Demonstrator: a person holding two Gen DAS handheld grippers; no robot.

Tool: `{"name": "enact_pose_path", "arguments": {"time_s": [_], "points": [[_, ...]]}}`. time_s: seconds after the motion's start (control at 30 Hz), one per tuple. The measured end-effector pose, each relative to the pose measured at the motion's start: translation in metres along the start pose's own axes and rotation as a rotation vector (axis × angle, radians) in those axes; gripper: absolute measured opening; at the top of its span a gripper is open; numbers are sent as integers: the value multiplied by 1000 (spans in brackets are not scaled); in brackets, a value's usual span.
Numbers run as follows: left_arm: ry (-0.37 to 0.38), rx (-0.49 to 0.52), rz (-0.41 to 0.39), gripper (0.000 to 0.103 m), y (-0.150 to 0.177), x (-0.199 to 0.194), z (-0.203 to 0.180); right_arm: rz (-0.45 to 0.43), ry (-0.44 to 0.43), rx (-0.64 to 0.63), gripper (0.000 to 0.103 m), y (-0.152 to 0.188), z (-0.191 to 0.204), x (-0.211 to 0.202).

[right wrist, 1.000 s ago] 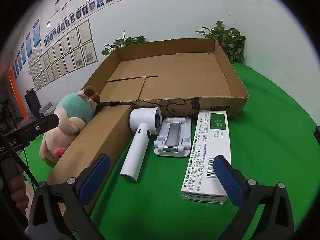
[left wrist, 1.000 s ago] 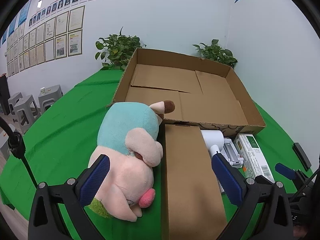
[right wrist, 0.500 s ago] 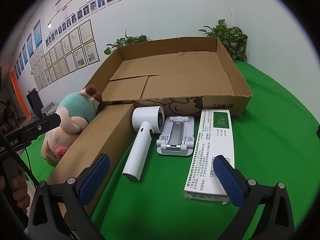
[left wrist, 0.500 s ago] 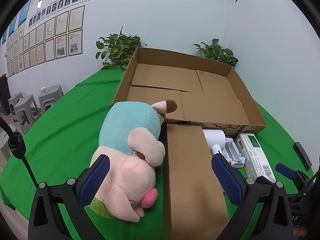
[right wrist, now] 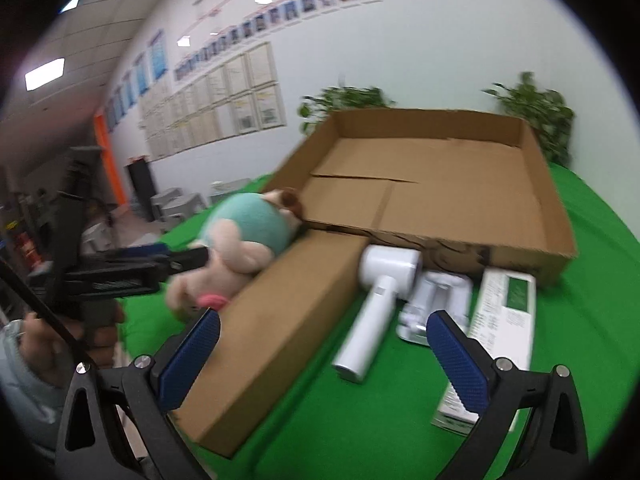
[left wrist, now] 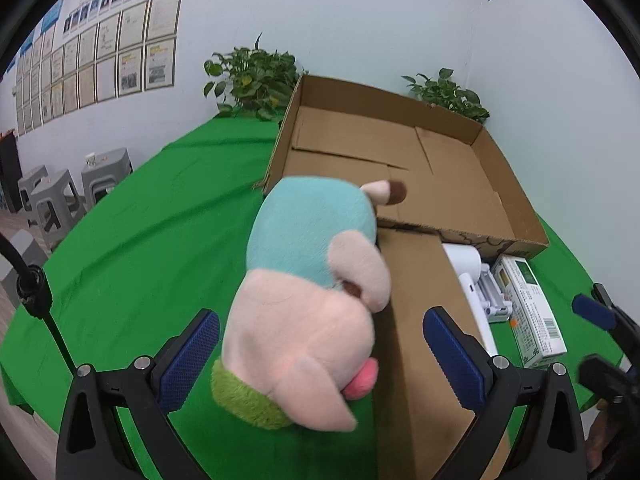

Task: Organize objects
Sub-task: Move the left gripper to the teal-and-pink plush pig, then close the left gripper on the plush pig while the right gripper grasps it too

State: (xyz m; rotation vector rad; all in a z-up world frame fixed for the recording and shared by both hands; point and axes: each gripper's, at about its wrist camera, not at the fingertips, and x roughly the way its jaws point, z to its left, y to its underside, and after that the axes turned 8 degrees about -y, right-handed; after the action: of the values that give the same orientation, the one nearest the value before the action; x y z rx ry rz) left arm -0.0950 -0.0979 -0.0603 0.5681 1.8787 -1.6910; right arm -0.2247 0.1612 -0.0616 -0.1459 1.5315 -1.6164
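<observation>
A pink and teal plush toy (left wrist: 312, 280) lies on the green table, against a long closed brown box (left wrist: 420, 340). My left gripper (left wrist: 320, 356) is open, its blue pads on either side of the plush's near end. My right gripper (right wrist: 324, 356) is open and empty, above the long brown box (right wrist: 276, 328) and a white hair dryer (right wrist: 380, 296). A white stand (right wrist: 436, 300) and a white and green carton (right wrist: 504, 320) lie to the right. A large open cardboard box (left wrist: 400, 168) stands behind them, empty; it also shows in the right wrist view (right wrist: 432, 184).
Two potted plants (left wrist: 252, 76) stand behind the big box by the wall. Grey stools (left wrist: 60, 196) stand off the table's left edge. The left gripper (right wrist: 120, 272) and the hand holding it show at the left of the right wrist view.
My left gripper has moved forward, so the plush now lies between its pads. My right gripper has swung left towards the long brown box; its view is blurred.
</observation>
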Motion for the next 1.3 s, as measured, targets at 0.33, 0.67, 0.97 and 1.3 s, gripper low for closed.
{"name": "enact_pose_path", "arguments": {"time_s": [0.33,0.67,0.97,1.3], "points": [[122,-59,100,85,24,31,39,63,-311,-58,103,-26,45,27],[121,-40,81,60,32,21,51,116,-359,6,103,-52,55,67],[80,-57,96,57,56,-23,61,271,-362,111,103,-64,70,122],[42,-40,81,55,73,-37,54,429,-267,97,102,-41,91,149]]}}
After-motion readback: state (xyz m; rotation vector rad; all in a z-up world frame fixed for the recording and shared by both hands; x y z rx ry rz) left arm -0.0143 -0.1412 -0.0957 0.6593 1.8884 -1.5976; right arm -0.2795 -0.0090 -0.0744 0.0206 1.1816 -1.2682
